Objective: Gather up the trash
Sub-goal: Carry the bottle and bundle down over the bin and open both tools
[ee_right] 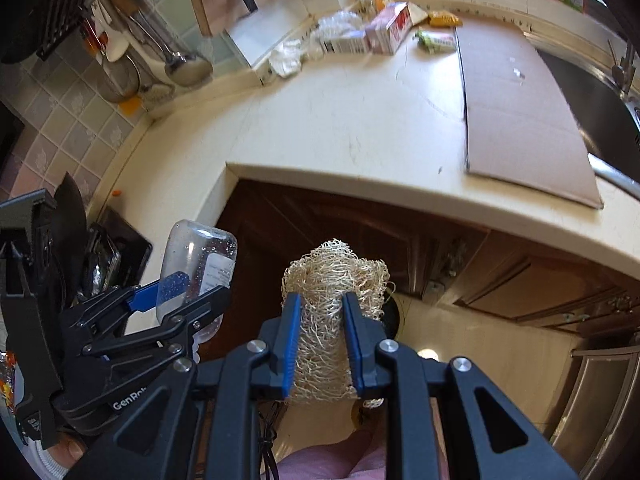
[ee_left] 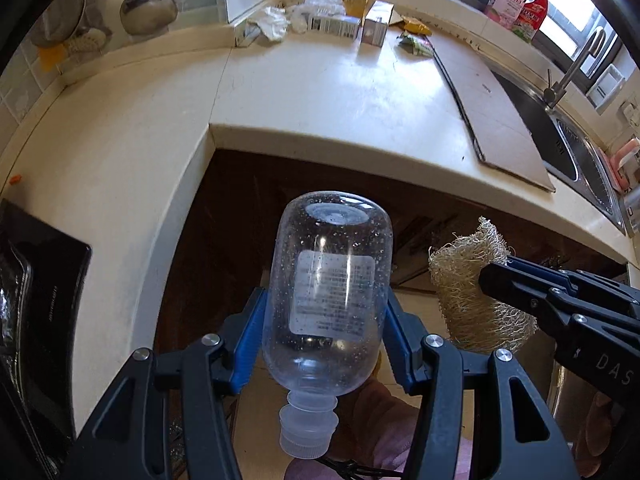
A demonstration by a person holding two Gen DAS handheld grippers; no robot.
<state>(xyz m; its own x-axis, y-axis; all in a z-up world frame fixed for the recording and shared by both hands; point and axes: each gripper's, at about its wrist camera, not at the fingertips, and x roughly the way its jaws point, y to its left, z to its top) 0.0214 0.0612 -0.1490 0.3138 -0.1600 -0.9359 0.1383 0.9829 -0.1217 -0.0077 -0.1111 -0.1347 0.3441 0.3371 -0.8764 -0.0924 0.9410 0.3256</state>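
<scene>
My left gripper (ee_left: 326,308) is shut on a clear plastic bottle (ee_left: 328,292), base forward, cap toward me, held in front of the counter edge over the floor. My right gripper (ee_right: 322,304) is shut on a beige loofah sponge (ee_right: 332,280); the sponge also shows in the left wrist view (ee_left: 468,284) just right of the bottle. The bottle shows in the right wrist view (ee_right: 196,264), left of the sponge. More trash lies at the counter's far corner: crumpled white paper (ee_left: 272,22), small boxes (ee_left: 374,24), wrappers (ee_left: 416,44).
A cream L-shaped counter (ee_left: 320,92) runs ahead with brown cabinet doors (ee_right: 360,232) below. A flat cardboard sheet (ee_right: 516,108) lies beside the steel sink (ee_left: 568,140) and tap. Ladles hang on the tiled wall (ee_right: 176,60). A black tray (ee_left: 36,300) sits at left.
</scene>
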